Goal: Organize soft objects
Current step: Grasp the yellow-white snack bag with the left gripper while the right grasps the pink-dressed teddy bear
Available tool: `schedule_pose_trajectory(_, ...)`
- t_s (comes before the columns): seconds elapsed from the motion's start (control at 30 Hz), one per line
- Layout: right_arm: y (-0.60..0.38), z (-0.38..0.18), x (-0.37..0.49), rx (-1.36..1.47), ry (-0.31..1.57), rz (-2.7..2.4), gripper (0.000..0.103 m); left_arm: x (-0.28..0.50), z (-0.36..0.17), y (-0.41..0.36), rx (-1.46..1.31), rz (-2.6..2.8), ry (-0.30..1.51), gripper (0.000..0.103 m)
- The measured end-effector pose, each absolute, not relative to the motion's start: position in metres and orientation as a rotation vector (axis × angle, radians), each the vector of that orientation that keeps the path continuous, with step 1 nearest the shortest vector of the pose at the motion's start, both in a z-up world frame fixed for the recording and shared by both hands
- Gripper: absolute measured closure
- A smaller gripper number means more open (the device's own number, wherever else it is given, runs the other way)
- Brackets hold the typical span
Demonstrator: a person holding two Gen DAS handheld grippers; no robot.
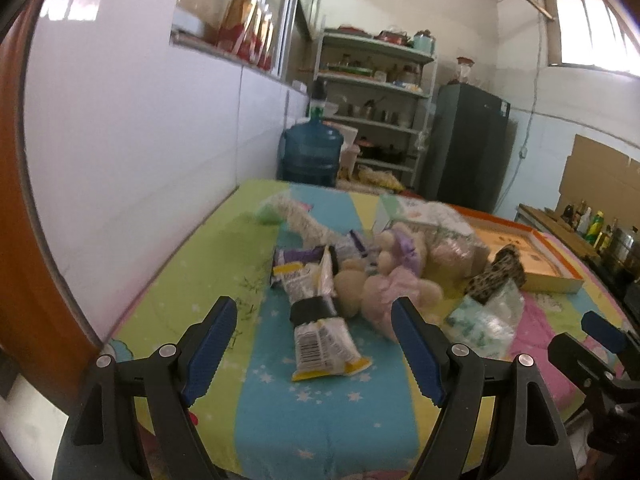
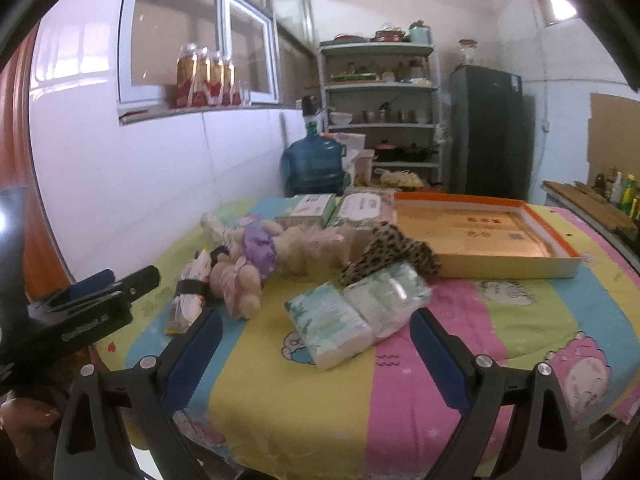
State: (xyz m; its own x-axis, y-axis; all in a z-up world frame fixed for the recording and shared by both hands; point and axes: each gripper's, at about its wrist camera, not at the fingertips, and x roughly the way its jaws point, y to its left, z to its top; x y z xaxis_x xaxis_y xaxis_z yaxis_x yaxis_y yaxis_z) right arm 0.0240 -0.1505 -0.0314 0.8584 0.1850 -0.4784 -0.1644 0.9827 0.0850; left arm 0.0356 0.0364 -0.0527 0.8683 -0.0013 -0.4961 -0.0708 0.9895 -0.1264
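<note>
Both grippers, the left gripper [image 1: 314, 346] and the right gripper [image 2: 316, 350], have fingers spread wide and hold nothing. Sorting looks barely begun: the orange box [image 2: 568, 258] looks empty, and soft things sit in a heap on the blanket [image 2: 420, 380]. A tissue pack [image 2: 356, 314] lies just ahead, between the right fingers; a snack bag [image 1: 320, 344] lies between the left ones

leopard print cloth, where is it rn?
The leopard print cloth lies mid-table in the right wrist view, against the orange box, just behind the tissue packs.
</note>
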Motion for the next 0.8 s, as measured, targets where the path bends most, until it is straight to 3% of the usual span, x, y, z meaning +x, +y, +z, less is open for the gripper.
schedule_pose_trajectory(0.8,-0.116,-0.047,0.111,0.047,0.577,0.366,0.009,0.122,-0.111,0.051,-0.208,0.026,0.666,0.024)
